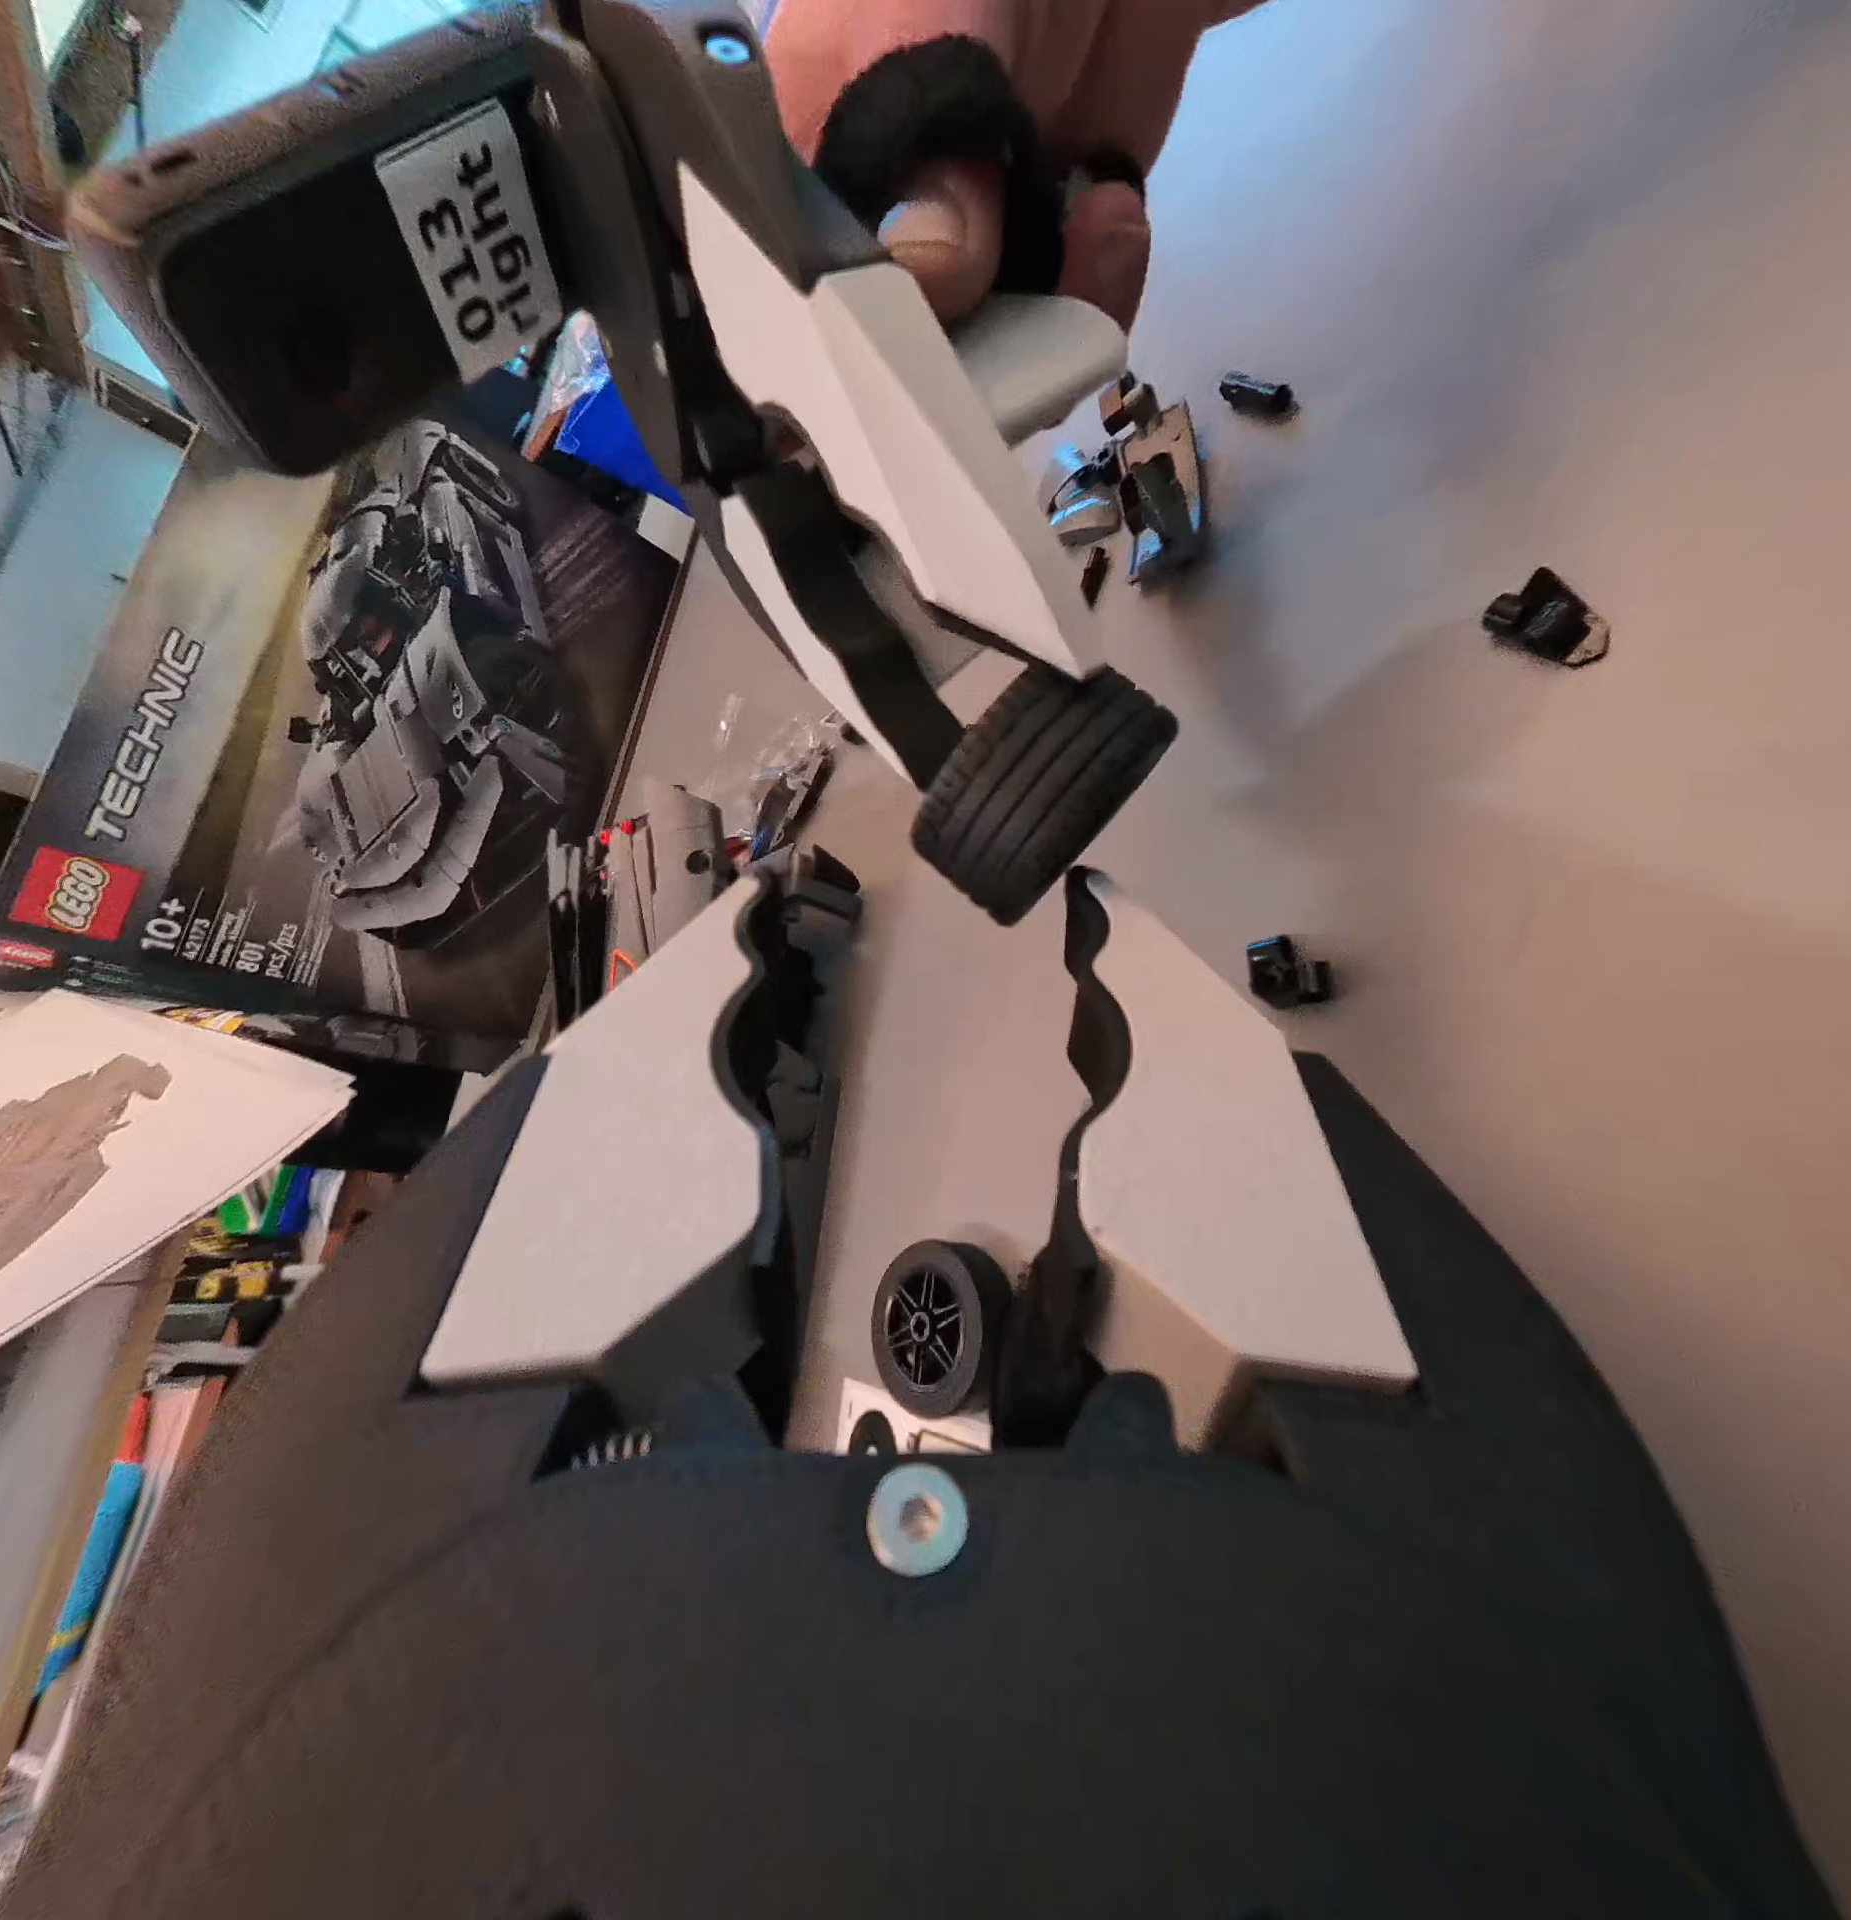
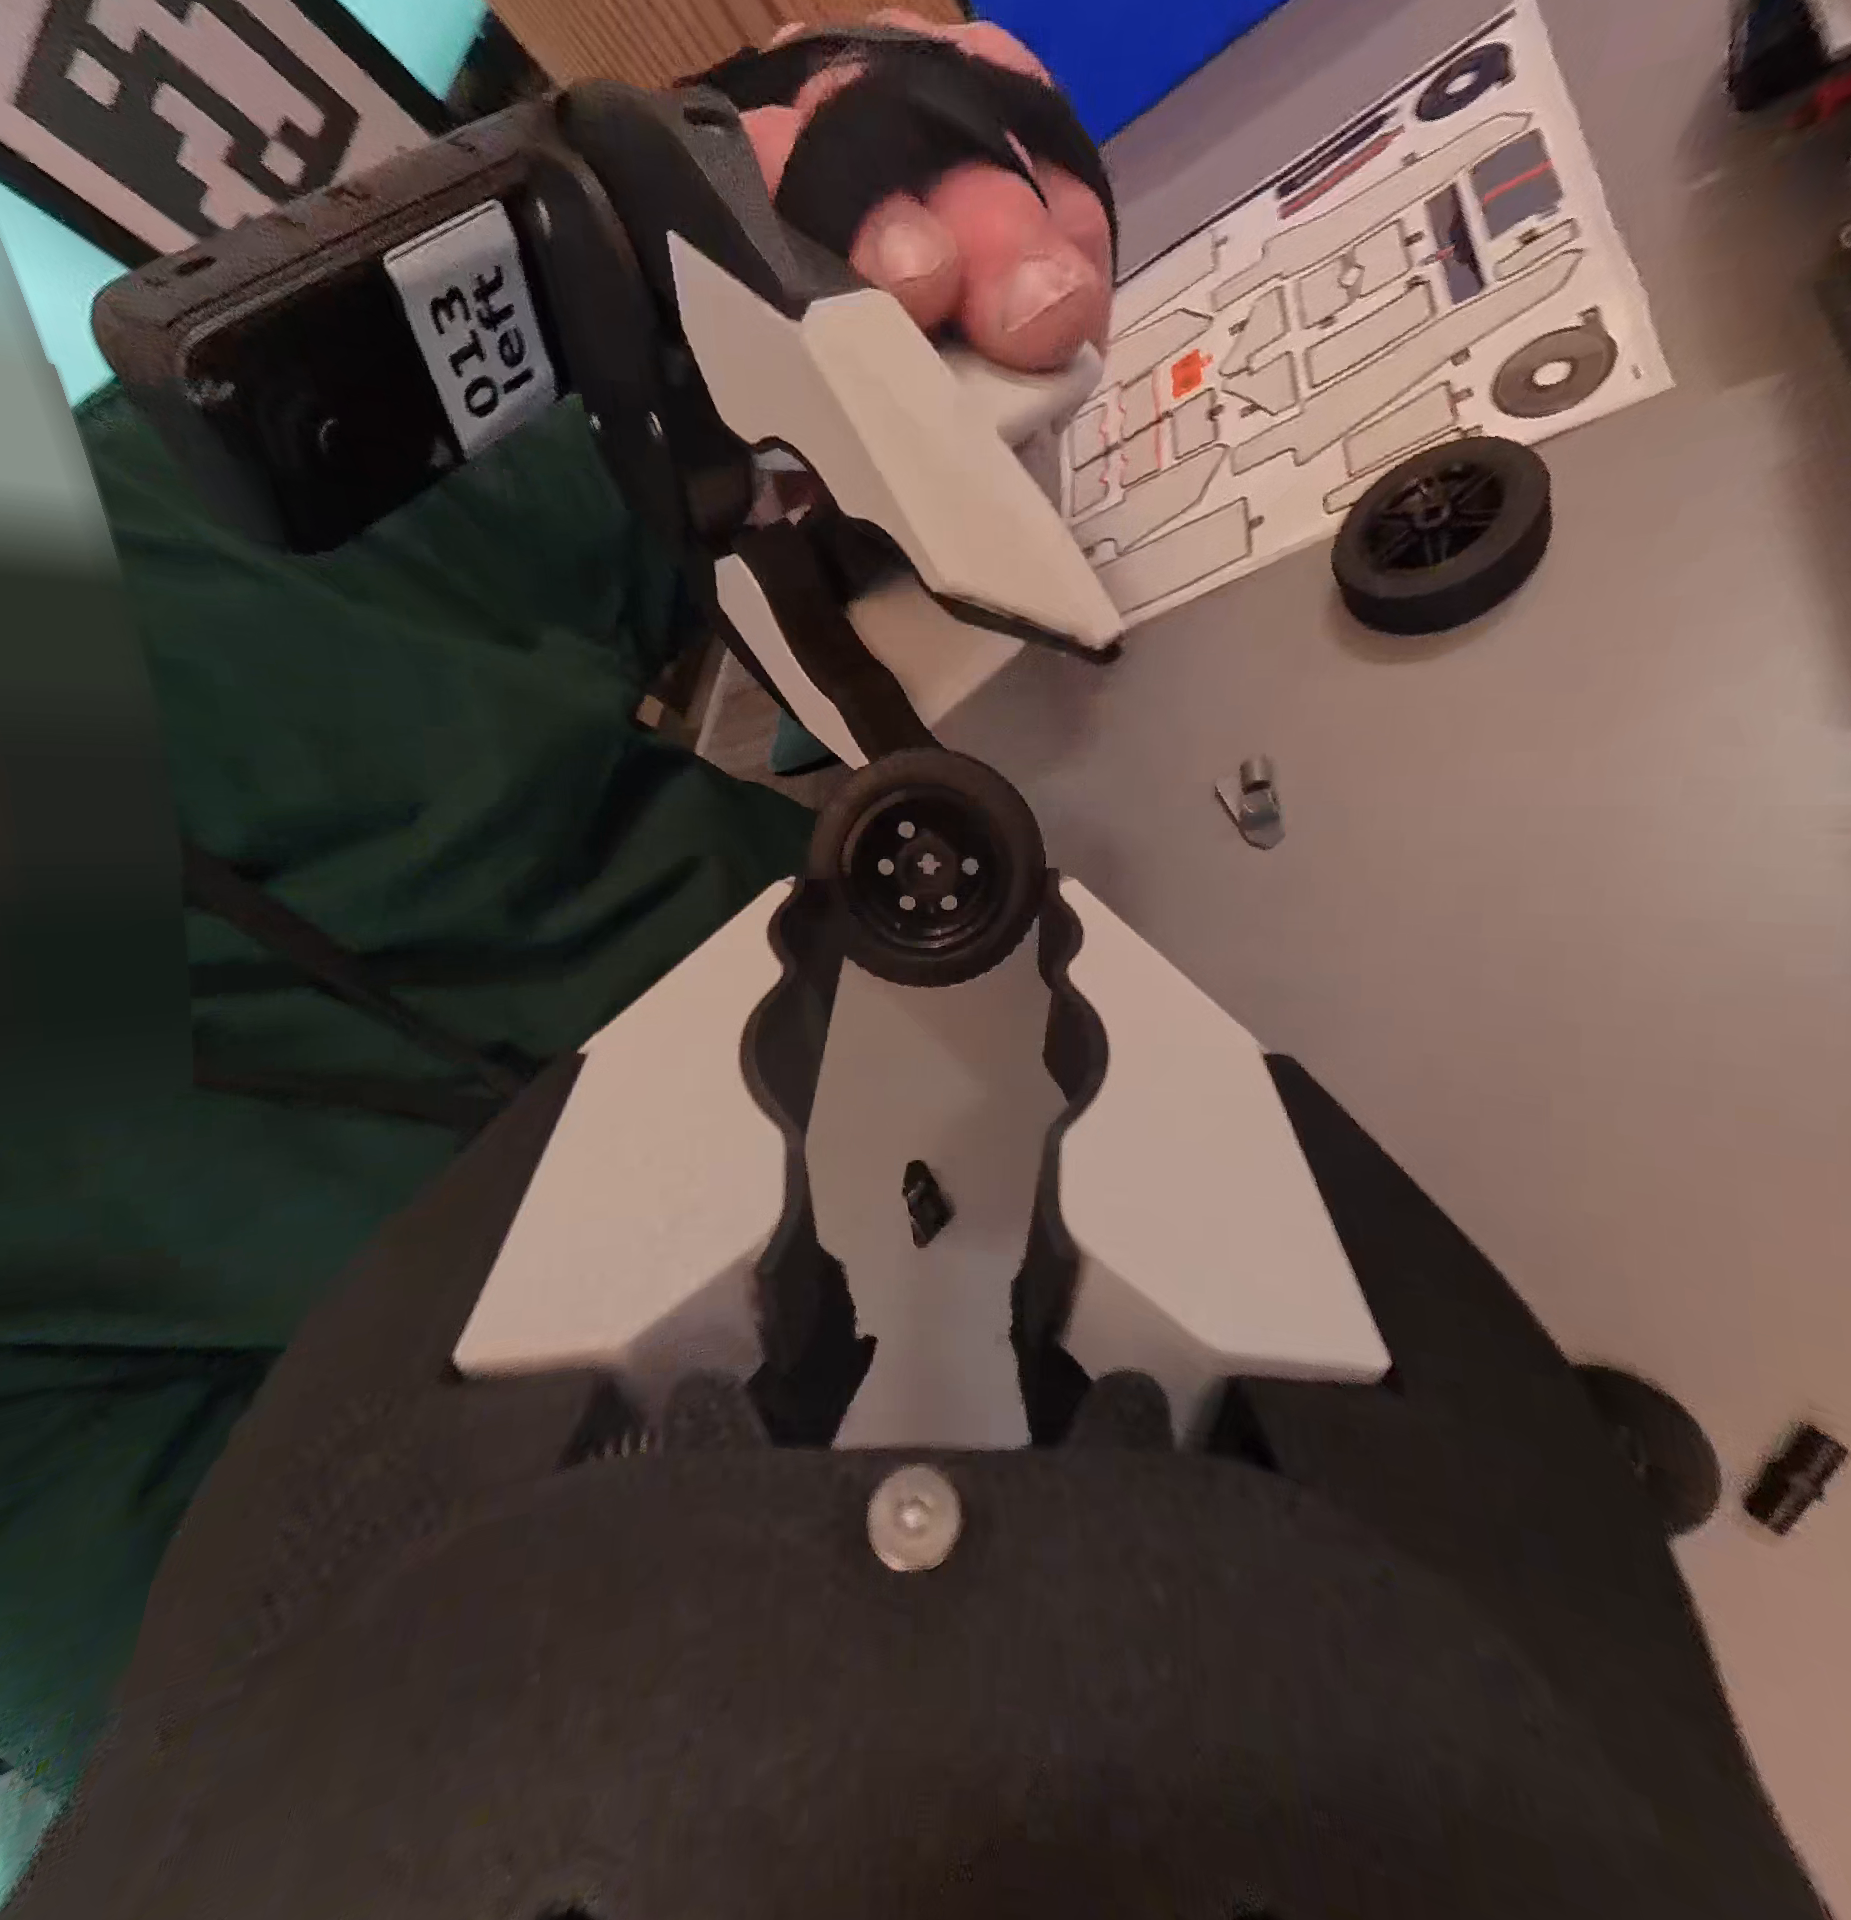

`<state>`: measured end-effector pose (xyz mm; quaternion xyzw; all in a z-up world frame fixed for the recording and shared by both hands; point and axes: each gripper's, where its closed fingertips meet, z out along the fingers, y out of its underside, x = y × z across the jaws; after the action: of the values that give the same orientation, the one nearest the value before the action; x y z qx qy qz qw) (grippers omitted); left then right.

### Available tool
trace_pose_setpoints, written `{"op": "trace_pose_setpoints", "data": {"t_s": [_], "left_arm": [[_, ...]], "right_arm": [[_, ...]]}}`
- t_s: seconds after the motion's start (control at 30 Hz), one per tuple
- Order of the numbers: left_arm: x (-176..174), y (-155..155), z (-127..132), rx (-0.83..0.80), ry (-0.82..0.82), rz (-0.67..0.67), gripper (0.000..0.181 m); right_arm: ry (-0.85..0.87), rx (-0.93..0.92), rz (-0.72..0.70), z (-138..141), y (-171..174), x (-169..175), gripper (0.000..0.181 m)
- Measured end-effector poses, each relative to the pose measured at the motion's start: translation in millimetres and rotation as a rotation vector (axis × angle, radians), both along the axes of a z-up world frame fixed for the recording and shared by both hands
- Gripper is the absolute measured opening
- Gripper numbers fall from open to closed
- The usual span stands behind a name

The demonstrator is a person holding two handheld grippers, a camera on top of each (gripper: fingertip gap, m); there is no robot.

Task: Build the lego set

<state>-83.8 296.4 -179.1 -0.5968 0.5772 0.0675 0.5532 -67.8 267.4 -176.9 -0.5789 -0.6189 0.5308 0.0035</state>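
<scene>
1. Lego box: lies at the table's far edge beyond the held wheel, clear of the work.
2. Sticker sheet: one, flat, behind my left gripper.
3. My right gripper: jaws partly closed, tips pinching the tyred wheel, lifted above the table, presumably for fitting.
4. My left gripper: jaws well apart, holding nothing, tips just beside that wheel, probably poised to assist.
5. Wheels counted: two, the held one and one on the table beside the sheet.
6. Loose small parts: several, scattered beyond the wheel; exact count unclear.
</scene>
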Motion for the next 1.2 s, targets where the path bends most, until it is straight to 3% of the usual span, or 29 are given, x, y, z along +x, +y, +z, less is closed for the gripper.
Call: {"op": "trace_pose_setpoints", "data": {"t_s": [0.07,0.13,0.2,0.27,0.37,0.43,0.6,0.77,0.87,0.93,1.03,1.13,1.2], "left_arm": [[4.3,-6.4,5.3,0.002,-0.029,-0.058,0.047],[11.1,-15.1,0.8,-0.015,-0.008,-0.120,0.028],[9.5,-13.1,-4.7,-0.074,-0.002,-0.099,0.024],[2.8,-3.5,-2.9,-0.183,-0.103,-0.034,0.023],[-1.6,3.9,5.7,-0.452,-0.375,-0.018,0.023],[-3.2,7.0,10.2,-0.617,-0.517,-0.031,0.023],[0.9,11.5,10.2,-0.900,-0.682,-0.046,0.022],[11.9,6.8,8.8,-1.065,-0.709,-0.067,0.022],[11.5,9.5,7.8,-1.099,-0.725,-0.057,0.023],[12.2,10.5,17.6,-1.095,-0.781,-0.100,0.023],[1.0,15.0,31.8,-0.946,-0.756,-0.112,0.043],[-36.0,52.8,24.0,-0.526,-0.470,0.118,0.061],[-53.5,72.9,15.2,-0.335,-0.242,0.220,0.068]], "right_arm": [[0.008,-0.056,0.025,5.0,-1.7,-2.3,0.042],[-0.003,-0.085,0.041,5.2,-1.4,-4.9,0.042],[-0.011,-0.088,0.033,2.9,1.5,-8.4,0.043],[0.067,-0.044,-0.070,11.3,17.0,-17.1,0.043],[0.225,0.229,-0.256,31.5,40.7,-18.5,0.054],[0.284,0.517,-0.318,38.9,41.6,-13.3,0.058],[0.252,1.249,-0.326,35.7,33.8,-14.3,0.053],[0.119,1.559,-0.250,14.2,40.9,-22.7,0.048],[0.120,1.584,-0.258,11.1,46.3,-24.1,0.046],[0.164,1.520,-0.310,17.6,48.9,-22.0,0.045],[0.164,1.361,-0.422,20.0,65.5,-8.9,0.046],[0.151,1.238,-0.499,14.6,86.2,5.0,0.046],[0.157,1.169,-0.532,10.5,95.9,8.4,0.046]]}}
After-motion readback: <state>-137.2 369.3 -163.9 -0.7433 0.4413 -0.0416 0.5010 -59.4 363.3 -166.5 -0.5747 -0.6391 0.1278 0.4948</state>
